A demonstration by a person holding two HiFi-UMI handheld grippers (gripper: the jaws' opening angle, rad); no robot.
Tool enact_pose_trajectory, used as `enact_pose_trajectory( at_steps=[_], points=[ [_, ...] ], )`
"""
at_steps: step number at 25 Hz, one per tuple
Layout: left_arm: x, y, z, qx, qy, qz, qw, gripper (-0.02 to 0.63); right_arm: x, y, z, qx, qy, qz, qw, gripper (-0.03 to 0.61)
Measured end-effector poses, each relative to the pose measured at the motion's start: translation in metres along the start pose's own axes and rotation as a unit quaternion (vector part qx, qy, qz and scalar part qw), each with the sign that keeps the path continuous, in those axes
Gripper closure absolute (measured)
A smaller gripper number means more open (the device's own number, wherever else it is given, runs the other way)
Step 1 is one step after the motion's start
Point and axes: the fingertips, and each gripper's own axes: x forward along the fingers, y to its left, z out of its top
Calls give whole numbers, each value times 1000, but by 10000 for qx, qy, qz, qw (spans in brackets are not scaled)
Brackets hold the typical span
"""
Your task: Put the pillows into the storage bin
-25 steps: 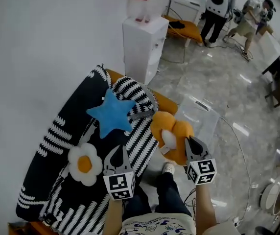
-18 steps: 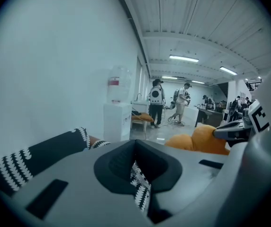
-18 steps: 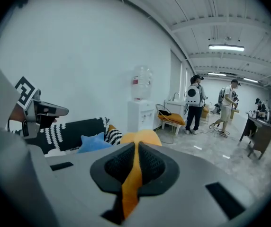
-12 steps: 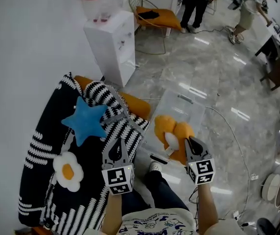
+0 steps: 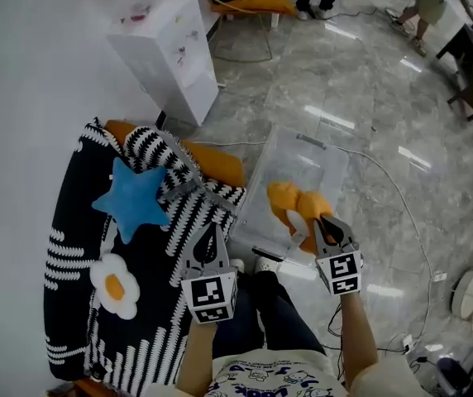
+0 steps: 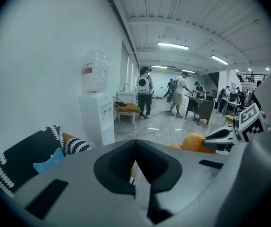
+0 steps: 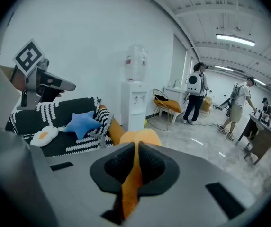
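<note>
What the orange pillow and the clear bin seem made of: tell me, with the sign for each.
Orange pillow: soft plush fabric, matte, it seems; a fold squashes flat between the right gripper's shut jaws. Clear bin: likely glossy hard plastic; the floor shows through its walls.

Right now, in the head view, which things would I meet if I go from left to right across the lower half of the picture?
fried-egg pillow → left hand-held gripper → orange pillow
</note>
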Motion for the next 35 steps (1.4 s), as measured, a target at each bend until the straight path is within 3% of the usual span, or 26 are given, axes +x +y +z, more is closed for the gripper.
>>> enact_pose_trajectory(
  at_steps=[10,16,23,29,35],
  points=[
    [93,6,-60,131,606,-516,9967,601,108,7,-104,-424,994,87,9941,545],
    [147,8,-114,289,954,-845,9914,601,172,22,-185,-777,1694,321,9820,545],
    [192,7,-192,345,1251,-1152,9848,601,255,37,-283,-1416,2350,605,9597,543],
    [215,1,-248,-99,1268,-1104,9857,600,297,50,-369,-1749,2910,876,9365,543],
    [220,-4,-295,-322,1657,-1108,9794,600,317,72,-421,-2009,3235,1229,9165,543]
  ],
)
